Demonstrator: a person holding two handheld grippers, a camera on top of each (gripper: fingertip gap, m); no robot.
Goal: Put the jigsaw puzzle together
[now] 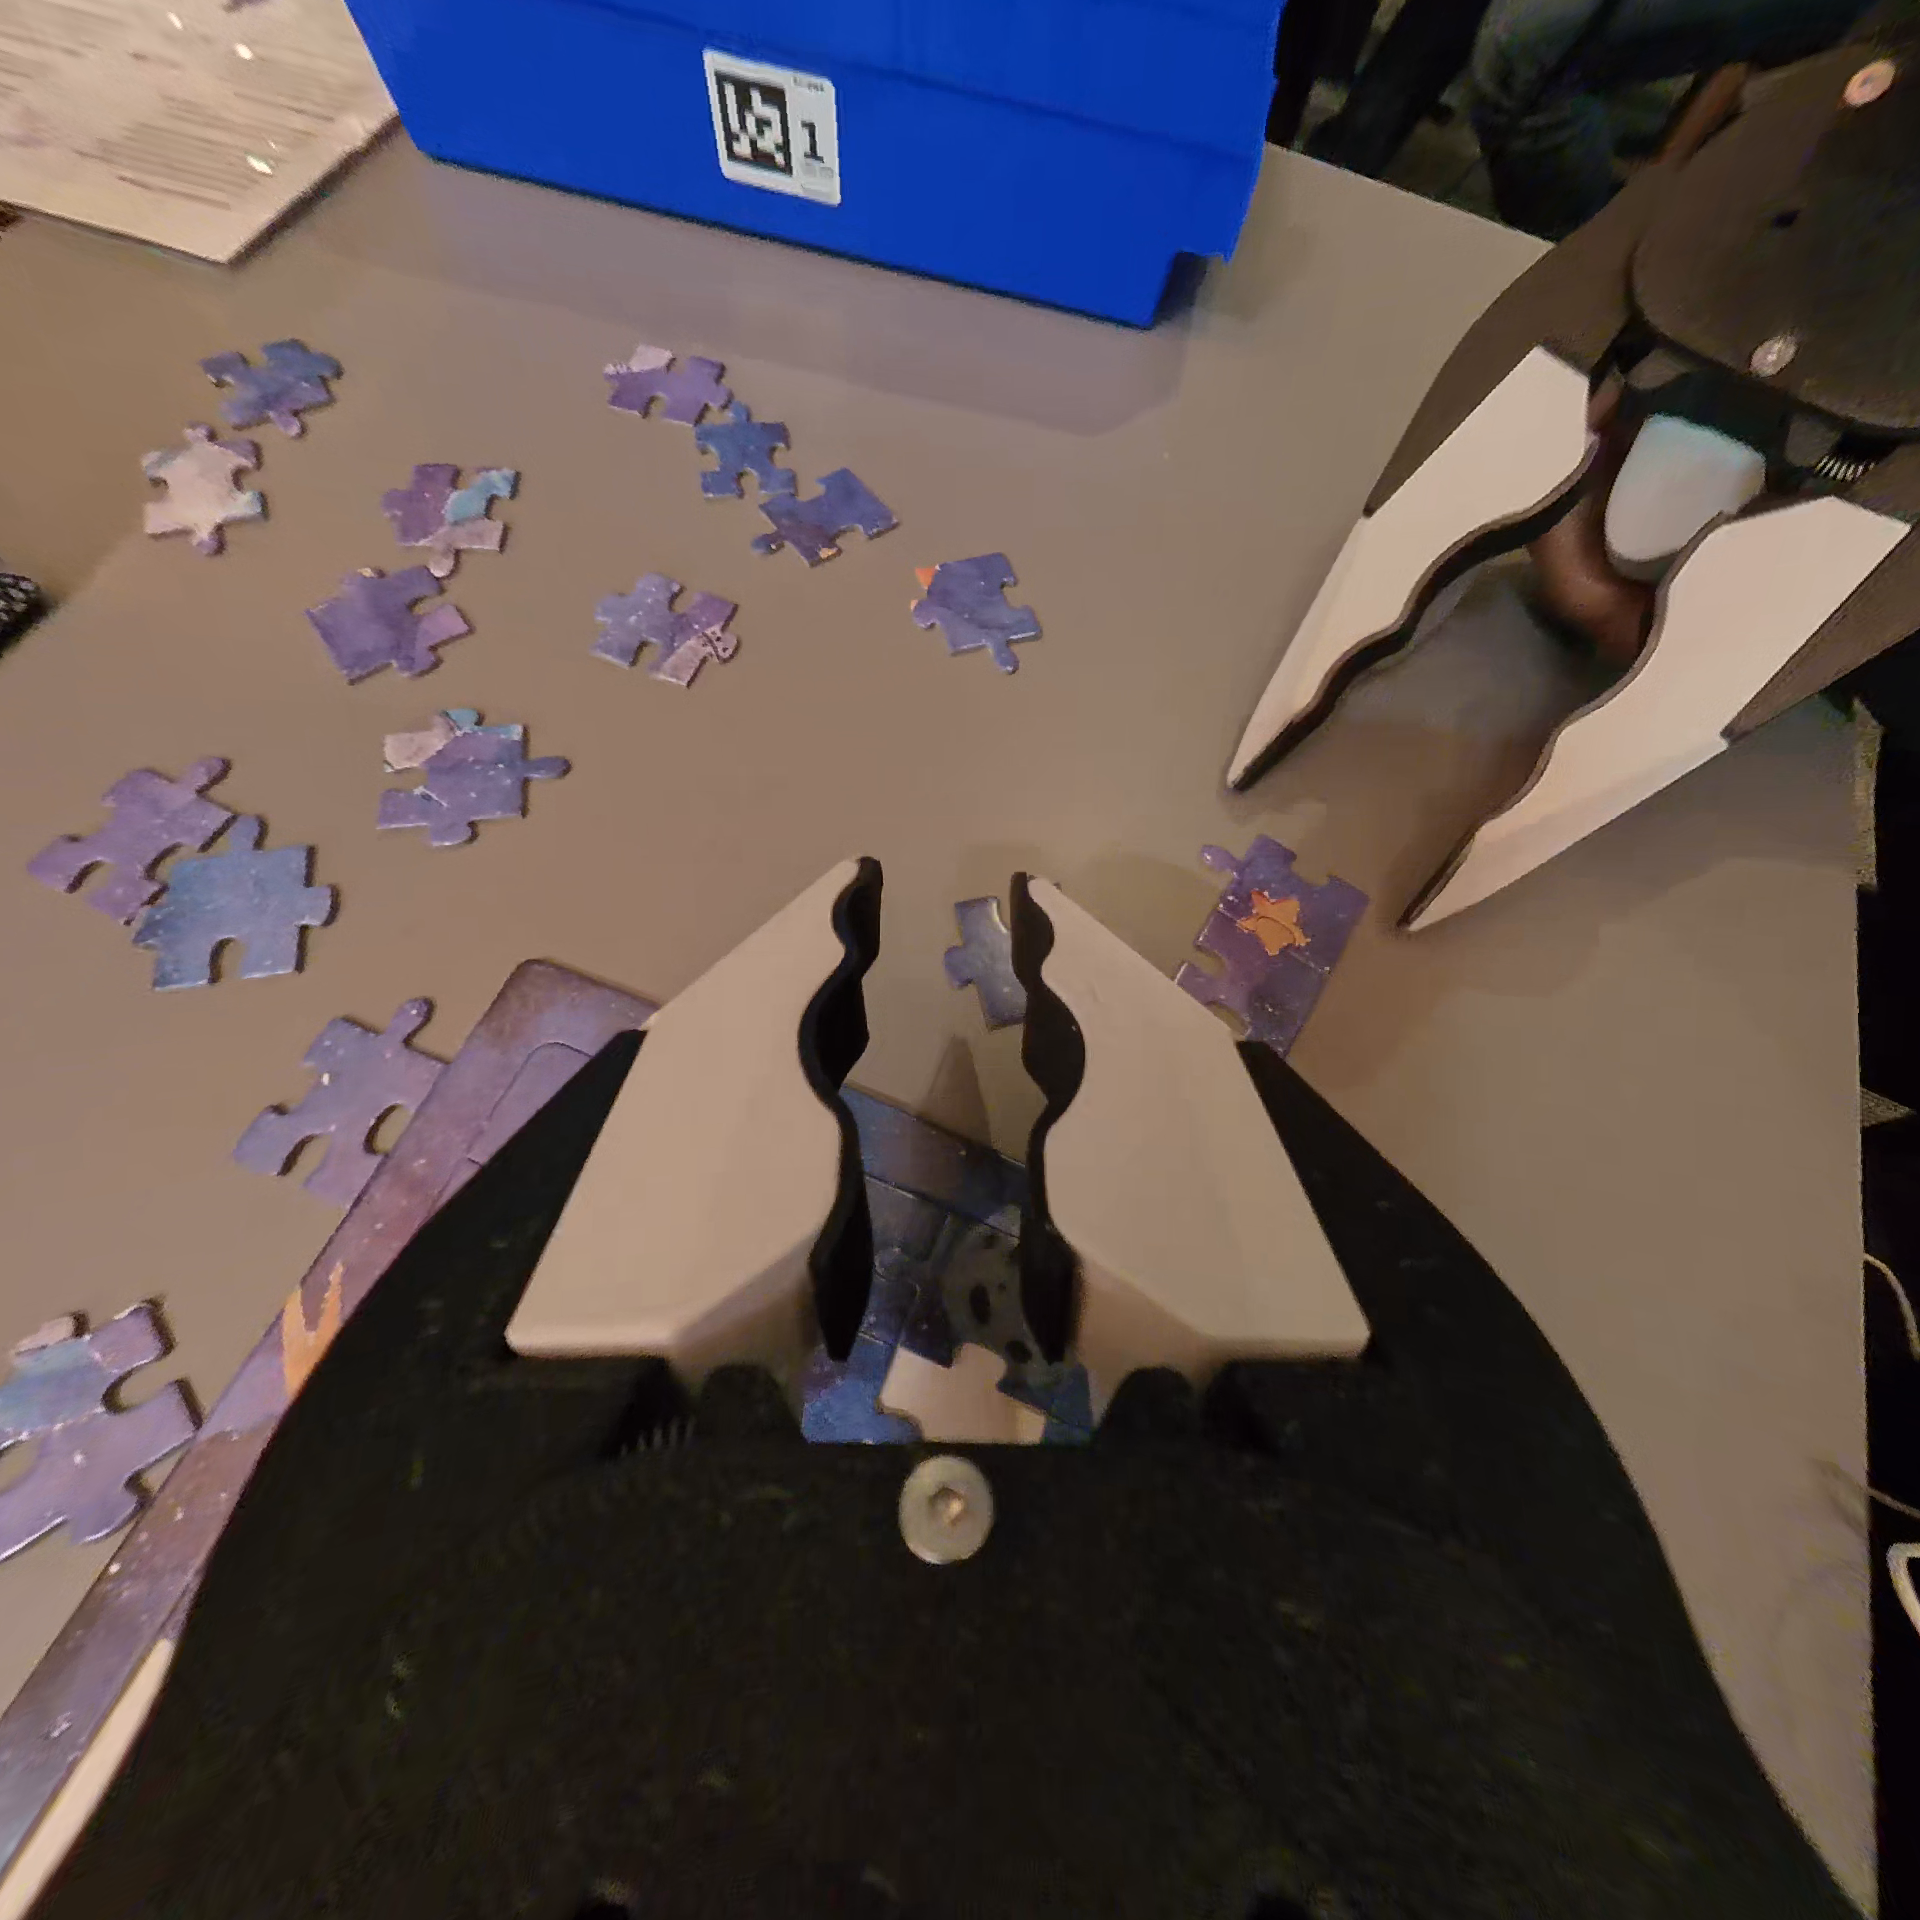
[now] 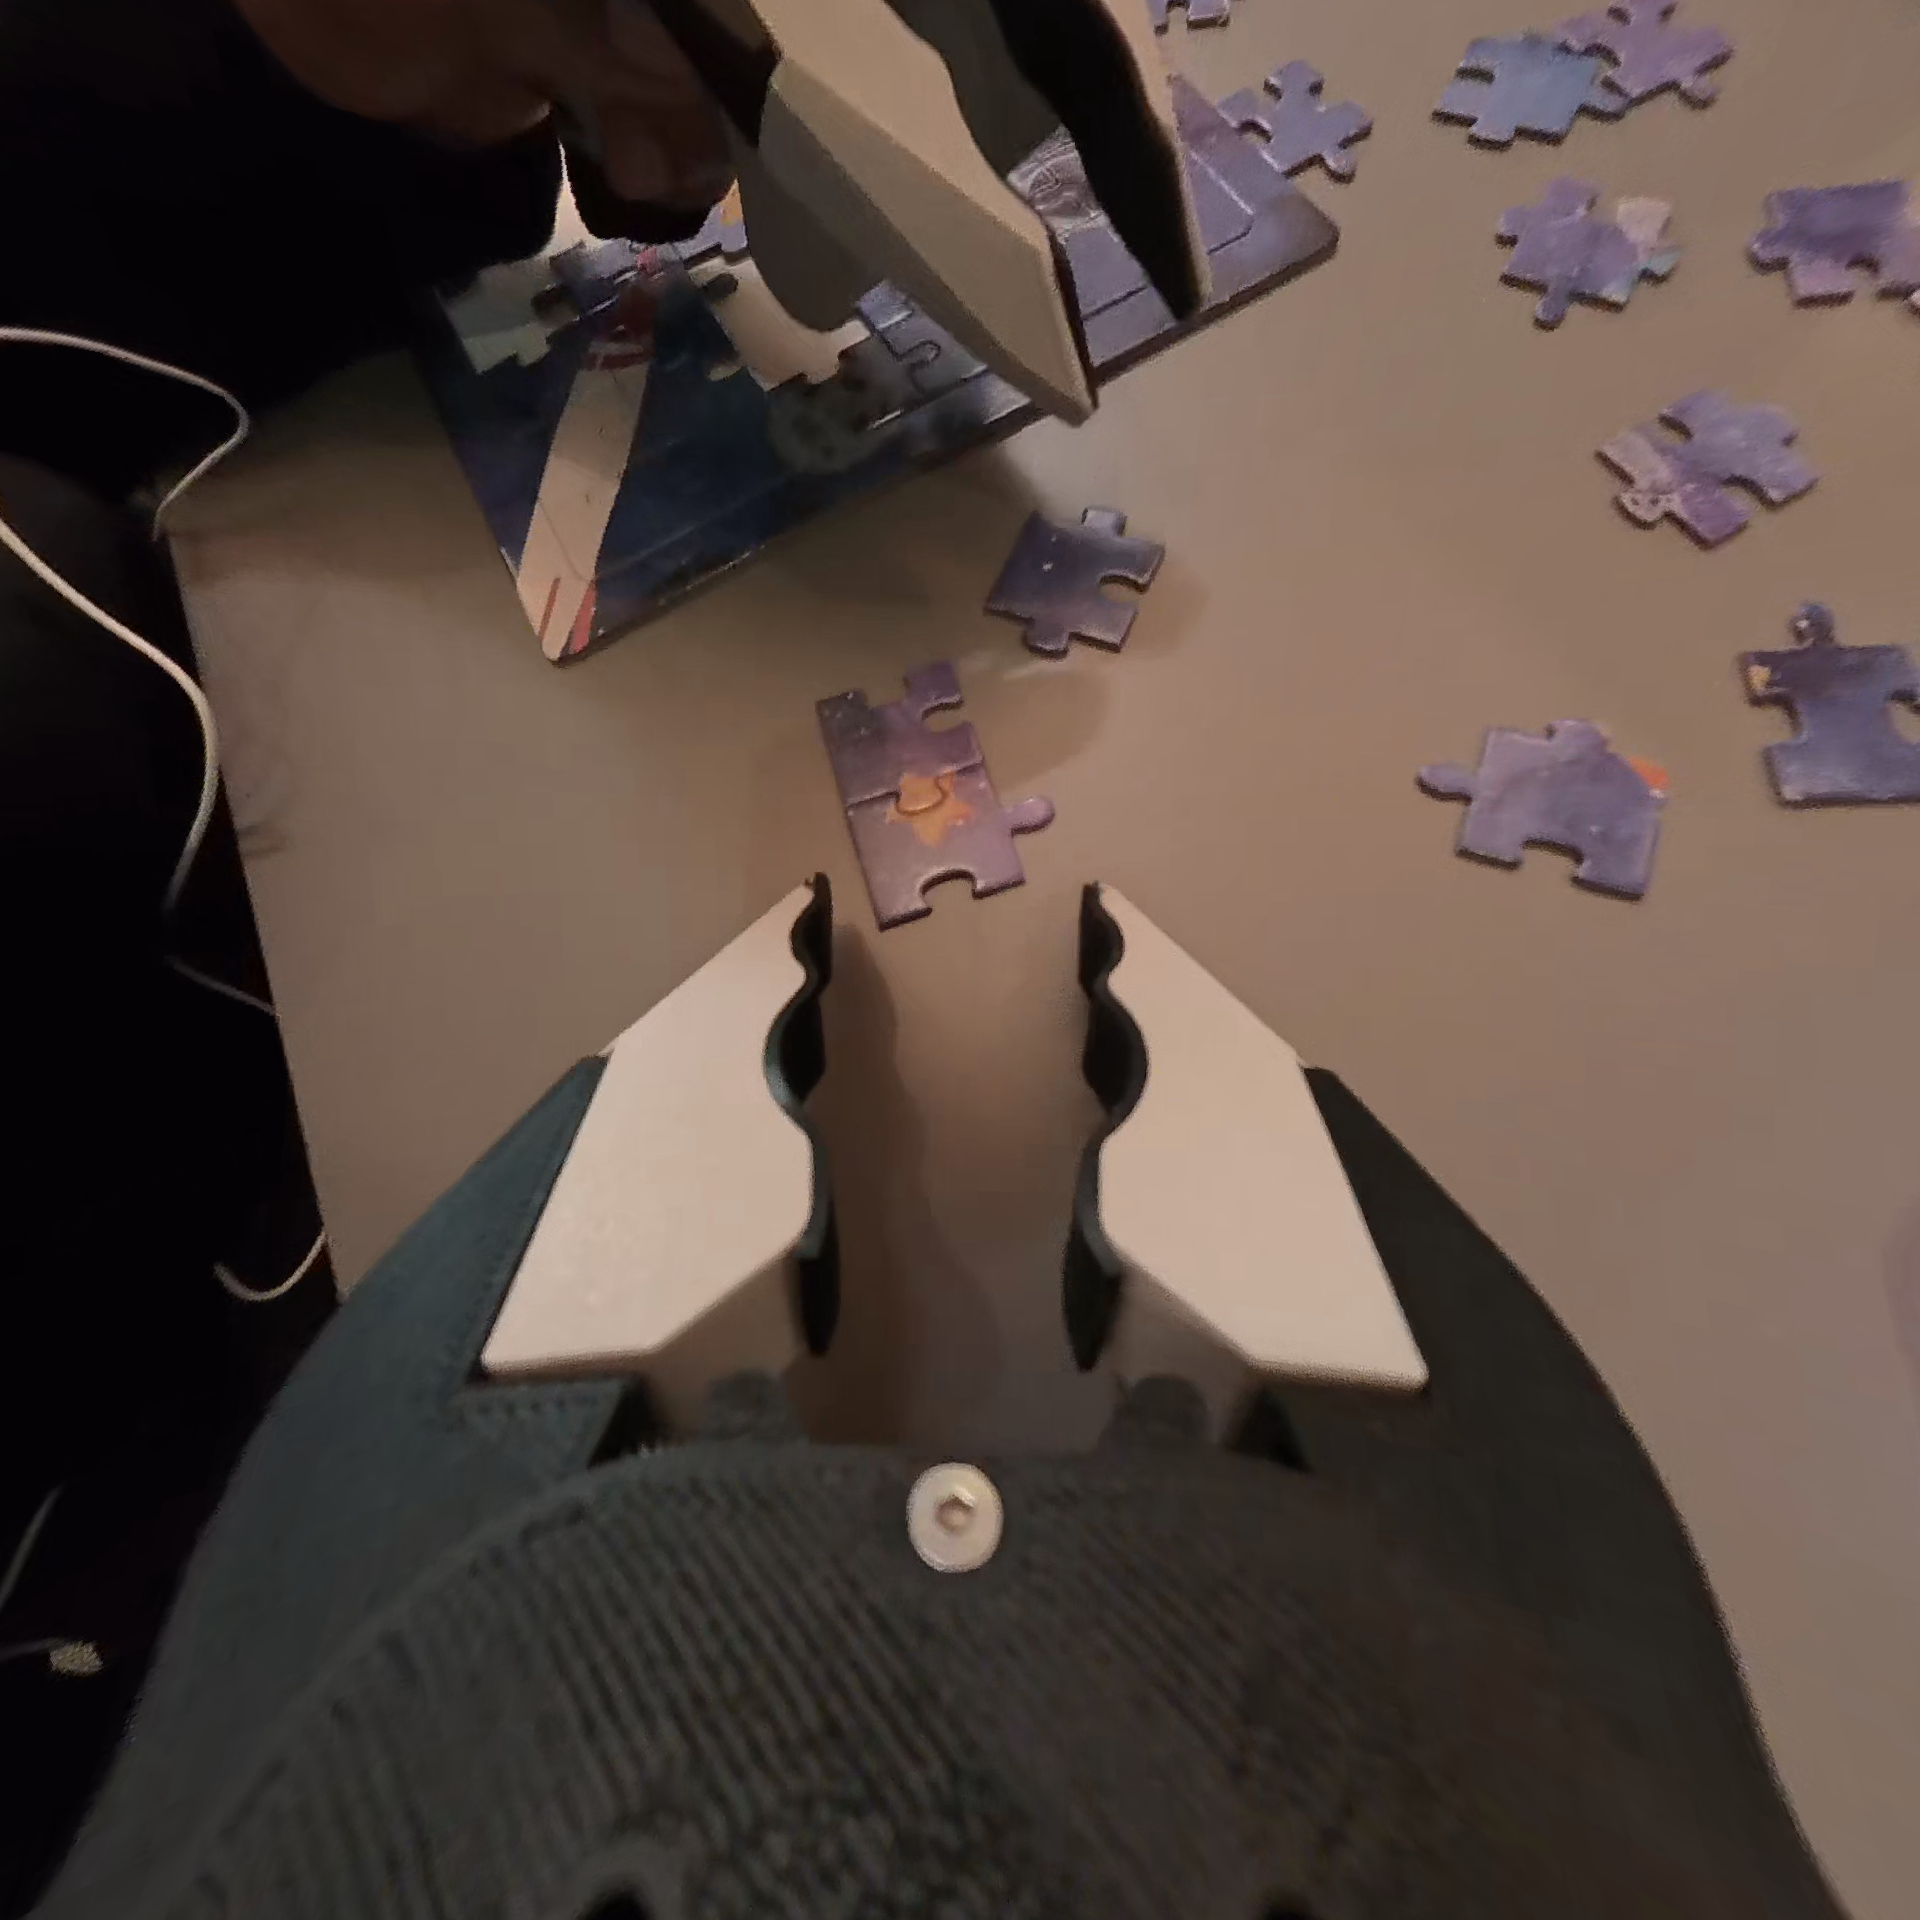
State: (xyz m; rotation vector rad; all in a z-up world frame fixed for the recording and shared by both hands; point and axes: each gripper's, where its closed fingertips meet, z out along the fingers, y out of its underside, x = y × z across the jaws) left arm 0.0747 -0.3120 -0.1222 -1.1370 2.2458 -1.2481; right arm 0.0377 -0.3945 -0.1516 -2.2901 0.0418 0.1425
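Left wrist view: your left gripper (image 1: 945, 883) hangs over a grey-brown tabletop (image 1: 1039, 727), jaws a little apart with nothing in them.
Under it sits the partly filled puzzle board (image 1: 540, 1049), and a single purple piece (image 1: 982, 951) lies flat just past its right fingertip; whether they touch, I can't tell. Your right gripper (image 2: 951, 899) has its jaws spread wide and bare, tips just short of a joined pair of pieces with an orange star (image 2: 920, 795), not touching. Loose purple-blue pieces (image 1: 436, 613) are scattered over the tabletop's left half. At the far edge stands a blue bin (image 1: 935, 135) with a white tag, a printed sheet (image 1: 177, 114) beside it. White cable (image 2: 197, 727) hangs off the near edge. Surroundings beyond the tabletop are dark.
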